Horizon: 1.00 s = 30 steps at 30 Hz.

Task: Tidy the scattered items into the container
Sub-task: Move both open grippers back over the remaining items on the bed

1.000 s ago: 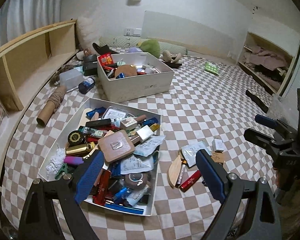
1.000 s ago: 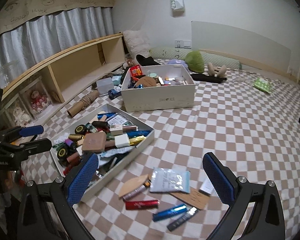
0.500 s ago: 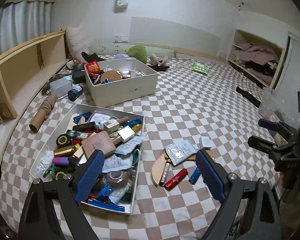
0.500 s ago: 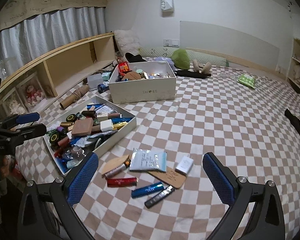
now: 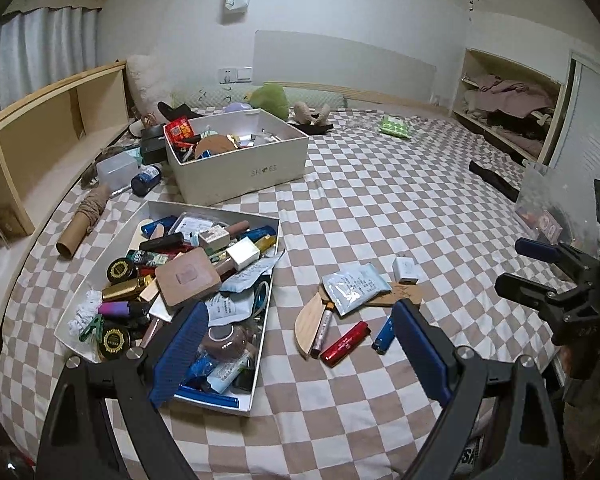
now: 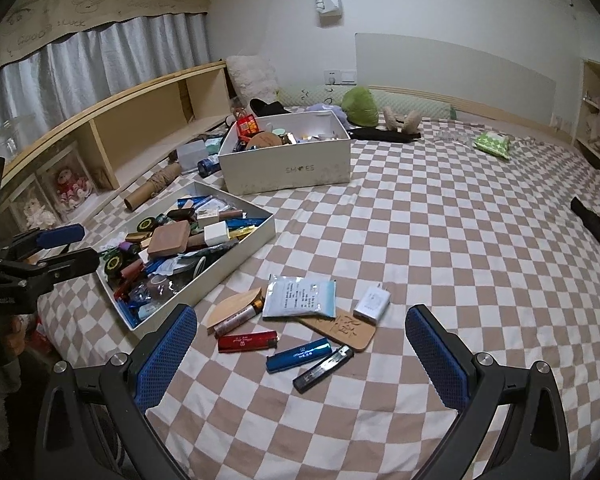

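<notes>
While both your tools hang above the checkered bedspread (image 6: 440, 208), your left gripper (image 5: 300, 354) and right gripper (image 6: 300, 344) are spread wide, grasping nothing. In your right view the shallow tray (image 6: 236, 254), heaped with items, lies at ten o'clock. The scattered items lie just beside it toward centre: a red lighter (image 6: 247, 342), blue lighter (image 6: 300, 354), black lighter (image 6: 323, 368), white charger (image 6: 373, 303) and foil packet (image 6: 299, 296).
</notes>
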Tool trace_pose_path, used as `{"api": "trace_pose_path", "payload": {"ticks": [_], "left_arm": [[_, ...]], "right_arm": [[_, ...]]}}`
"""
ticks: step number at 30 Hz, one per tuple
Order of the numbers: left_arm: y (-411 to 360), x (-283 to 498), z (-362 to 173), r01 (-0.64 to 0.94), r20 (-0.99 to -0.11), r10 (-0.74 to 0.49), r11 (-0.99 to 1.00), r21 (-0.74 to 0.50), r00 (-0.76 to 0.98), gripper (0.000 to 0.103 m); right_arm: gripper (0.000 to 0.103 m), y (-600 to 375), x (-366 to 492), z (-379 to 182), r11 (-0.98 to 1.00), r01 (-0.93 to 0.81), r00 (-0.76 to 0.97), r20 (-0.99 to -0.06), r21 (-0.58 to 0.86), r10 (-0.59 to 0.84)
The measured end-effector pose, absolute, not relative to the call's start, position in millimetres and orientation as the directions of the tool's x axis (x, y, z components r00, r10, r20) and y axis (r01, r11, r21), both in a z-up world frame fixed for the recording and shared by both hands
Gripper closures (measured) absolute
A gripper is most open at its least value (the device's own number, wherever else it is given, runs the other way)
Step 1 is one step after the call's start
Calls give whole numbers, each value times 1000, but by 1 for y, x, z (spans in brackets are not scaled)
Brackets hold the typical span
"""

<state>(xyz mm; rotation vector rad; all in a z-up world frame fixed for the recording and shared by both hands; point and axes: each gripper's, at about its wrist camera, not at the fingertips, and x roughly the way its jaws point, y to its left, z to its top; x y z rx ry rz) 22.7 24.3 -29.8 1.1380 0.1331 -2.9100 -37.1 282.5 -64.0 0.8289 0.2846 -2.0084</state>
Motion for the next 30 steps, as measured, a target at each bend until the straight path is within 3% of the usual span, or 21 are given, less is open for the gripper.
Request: {"api": "trace_pose_path", "payload": {"ticks": [30], "left_arm": [[39,30,-41,2,-680,27,-999,-43,-733,9]], "right_arm": [[0,278,-31,-74,-525,843,-316,-681,117,-661]]}}
